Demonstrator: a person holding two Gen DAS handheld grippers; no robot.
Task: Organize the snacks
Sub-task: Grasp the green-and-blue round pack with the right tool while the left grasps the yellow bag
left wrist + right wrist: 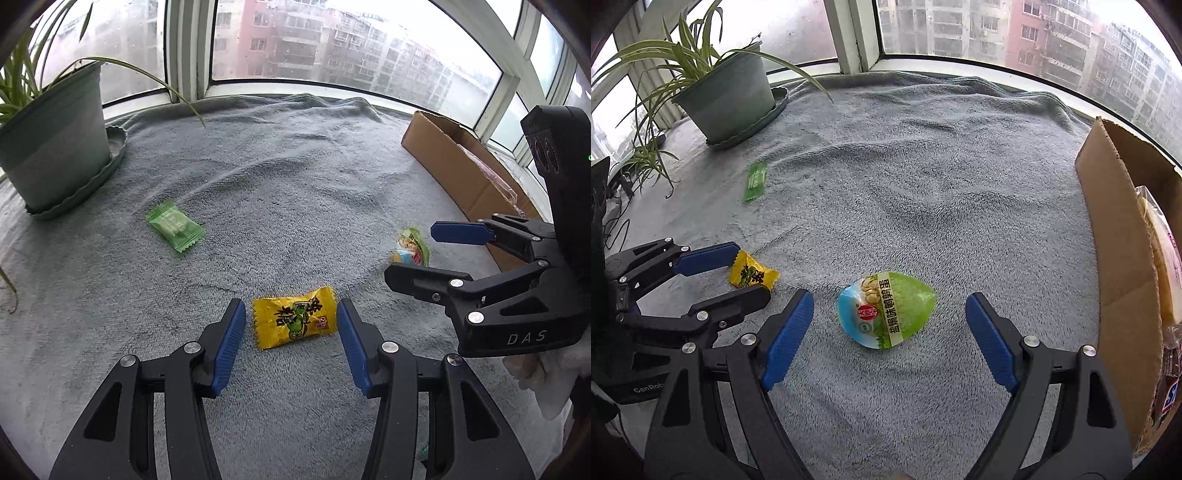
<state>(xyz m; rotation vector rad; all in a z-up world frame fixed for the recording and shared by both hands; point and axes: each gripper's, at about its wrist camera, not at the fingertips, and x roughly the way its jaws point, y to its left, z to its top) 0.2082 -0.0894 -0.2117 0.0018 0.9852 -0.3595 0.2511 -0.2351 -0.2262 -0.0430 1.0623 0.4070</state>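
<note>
Two open grippers, left gripper [291,332] straddling a yellow candy [294,319] (crinkled wrapper), right gripper [890,332] flanking a green-and-blue egg-shaped packet [886,310], gripping nothing.

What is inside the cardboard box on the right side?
The cardboard box holds clear-wrapped pale snack packets and one with red and blue print. The box wall covers everything deeper.

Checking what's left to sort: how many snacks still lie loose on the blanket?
3: yellow candy between the left gripper's fingers, egg-shaped pack before the right gripper, green packet near the plant pot.
</note>
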